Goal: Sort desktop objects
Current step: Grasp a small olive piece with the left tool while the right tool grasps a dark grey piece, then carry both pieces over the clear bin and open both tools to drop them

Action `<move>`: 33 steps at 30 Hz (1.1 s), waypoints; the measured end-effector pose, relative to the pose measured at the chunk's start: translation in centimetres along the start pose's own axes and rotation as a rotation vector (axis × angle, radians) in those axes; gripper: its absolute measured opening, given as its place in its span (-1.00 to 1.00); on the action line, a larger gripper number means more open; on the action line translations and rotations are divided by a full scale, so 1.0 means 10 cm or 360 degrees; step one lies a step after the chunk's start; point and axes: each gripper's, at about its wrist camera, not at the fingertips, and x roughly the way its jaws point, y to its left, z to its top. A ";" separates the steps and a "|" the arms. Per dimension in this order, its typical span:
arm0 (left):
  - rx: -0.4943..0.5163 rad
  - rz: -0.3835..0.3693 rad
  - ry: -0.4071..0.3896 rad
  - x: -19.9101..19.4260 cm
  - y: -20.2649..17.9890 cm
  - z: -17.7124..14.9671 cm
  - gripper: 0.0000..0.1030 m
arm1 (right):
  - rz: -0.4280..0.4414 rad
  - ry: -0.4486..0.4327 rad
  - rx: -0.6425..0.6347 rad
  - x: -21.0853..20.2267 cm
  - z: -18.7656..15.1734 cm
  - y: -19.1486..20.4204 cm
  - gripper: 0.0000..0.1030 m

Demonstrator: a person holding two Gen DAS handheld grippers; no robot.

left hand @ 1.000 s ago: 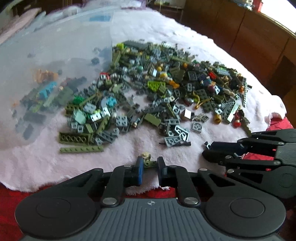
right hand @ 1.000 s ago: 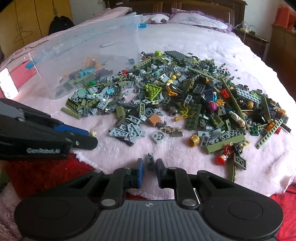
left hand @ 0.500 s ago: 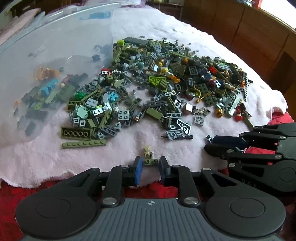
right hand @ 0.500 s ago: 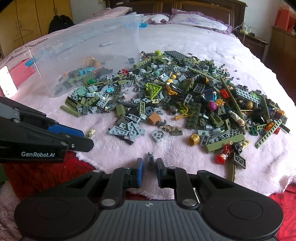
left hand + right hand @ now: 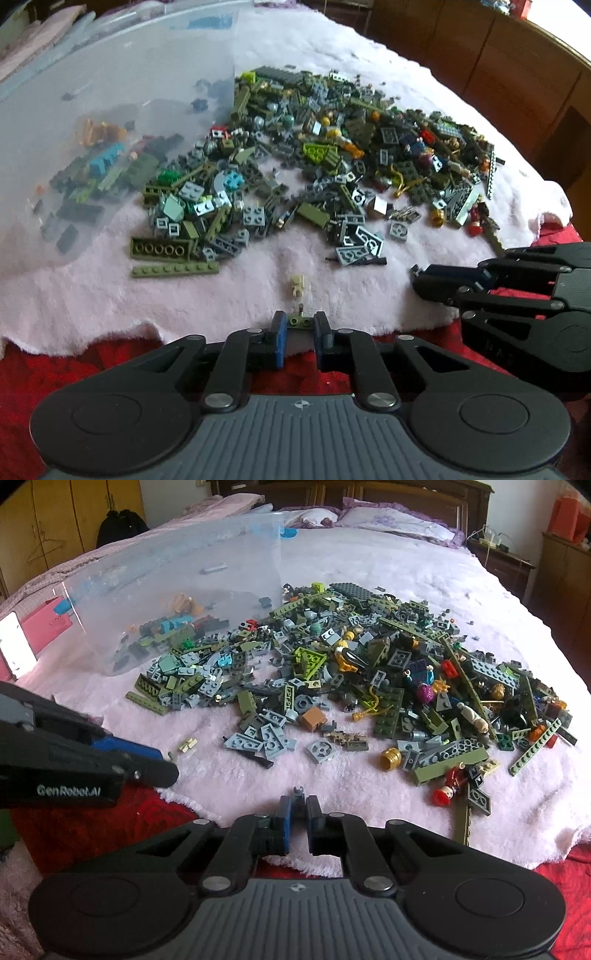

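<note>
I am closing the left gripper (image 5: 300,326) on a small olive brick (image 5: 300,322) that sits between its blue pads, and the jaws are narrow, with the pads at or very near the brick's two ends. A thin grey peg (image 5: 301,307) stands up from the brick just ahead of the fingertips. The right gripper (image 5: 298,808) is also closing, nearly shut, on a small dark grey clip piece (image 5: 298,793) whose forked top pokes out beyond the pads.

Both grippers are hovering over the near edge of the pink fleece (image 5: 240,291), side by side. The tan piece (image 5: 297,285) is lying loose just ahead of the left gripper, and the main pile of bricks (image 5: 369,672) is spreading further ahead of both. The clear plastic bin (image 5: 177,590) lies tipped on its side, ahead and to the left, with some bricks already inside it.

To do this well, I am judging that I should squeeze gently and squarely (these parts are tiny and would flick out of a skewed pinch), confirm that each piece is seated between the pads before lifting, and lift straight up from the fleece so the fibres are not snagging. If the two pieces are meant to separate or join, I should keep the wrists steady.
</note>
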 end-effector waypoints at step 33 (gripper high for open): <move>0.0077 0.0077 -0.0150 -0.16 -0.14 0.01 -0.68 | -0.0032 0.0002 -0.0065 -0.12 0.11 0.09 -0.84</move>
